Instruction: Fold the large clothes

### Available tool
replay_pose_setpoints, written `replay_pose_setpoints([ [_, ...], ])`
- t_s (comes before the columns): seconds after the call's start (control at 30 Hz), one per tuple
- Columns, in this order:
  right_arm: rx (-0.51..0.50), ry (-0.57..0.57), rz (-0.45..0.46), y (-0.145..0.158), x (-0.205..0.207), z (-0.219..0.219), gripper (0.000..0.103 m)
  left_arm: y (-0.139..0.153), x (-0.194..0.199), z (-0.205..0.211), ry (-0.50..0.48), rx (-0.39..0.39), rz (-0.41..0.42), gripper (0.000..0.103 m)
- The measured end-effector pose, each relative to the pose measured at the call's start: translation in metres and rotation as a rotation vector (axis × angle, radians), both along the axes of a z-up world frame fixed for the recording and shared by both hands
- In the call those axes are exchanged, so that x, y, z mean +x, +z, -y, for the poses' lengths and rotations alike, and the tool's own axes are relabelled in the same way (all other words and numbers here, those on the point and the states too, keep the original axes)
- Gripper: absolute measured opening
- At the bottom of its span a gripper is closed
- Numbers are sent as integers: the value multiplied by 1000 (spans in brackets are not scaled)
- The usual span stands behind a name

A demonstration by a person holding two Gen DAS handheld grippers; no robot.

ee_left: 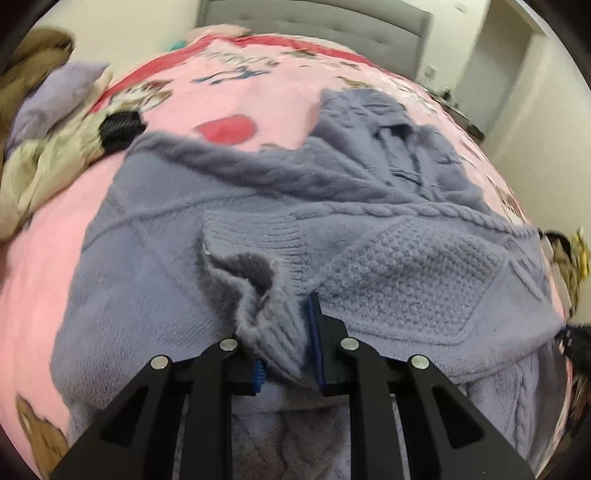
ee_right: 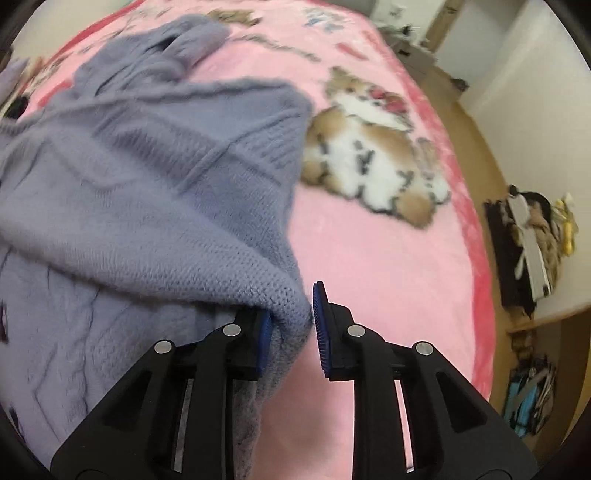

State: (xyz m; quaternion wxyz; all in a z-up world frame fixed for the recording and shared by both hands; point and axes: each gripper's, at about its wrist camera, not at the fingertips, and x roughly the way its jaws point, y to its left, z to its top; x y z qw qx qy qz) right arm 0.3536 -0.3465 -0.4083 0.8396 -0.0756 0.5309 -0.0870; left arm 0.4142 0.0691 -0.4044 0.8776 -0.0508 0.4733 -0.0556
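- While the lavender knit sweater (ee_left: 332,229) lies spread across the pink blanket (ee_left: 229,99) on the bed, the fold looks barely begun: the garment is in a loose, rumpled heap, not a neat rectangle.
- The left gripper (ee_left: 286,332) has its jaws drawn in to a narrow gap with a bunched fold of the sweater's ribbed edge between them; the fabric fills the gap and touches both blue pads, so I judge it a pinch on the knit.
- The right gripper (ee_right: 291,325) is likewise narrowed, with a corner of the sweater (ee_right: 147,206) between its jaws. The cloth lies against the left-hand pad, but a sliver of pink shows between it and the other pad, so I cannot tell whether this grip is fully made.
- Done so far, as I read it: the near edge of the garment appears caught at two places, one per gripper.
- One sleeve (ee_left: 354,110) trails up toward the headboard (ee_left: 317,18), crumpled and not tucked in.
- Left to do, by my judgement: carry the held edge over the body, bring the sleeves in, and flatten the result.
- A pile of other clothes (ee_left: 48,140) sits at the blanket's far left edge, apparently unfolded.
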Motion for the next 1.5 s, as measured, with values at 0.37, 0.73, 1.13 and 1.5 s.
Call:
replay_pose_setpoints([
  [0.37,-39,-1,-67,-27,7,16,24,-15,7,21,-12,36,10,21],
  [0.73,109,90,-6,34,-29,8,53,21,-17,11,6,150,104,74],
  [1.13,491,64,116,64,50,6,63,44,8,43,-276,37,69,75],
  [1.5,200,68,-101,-28,86,-28,53,-16,12,32,-229,60,-61,75],
])
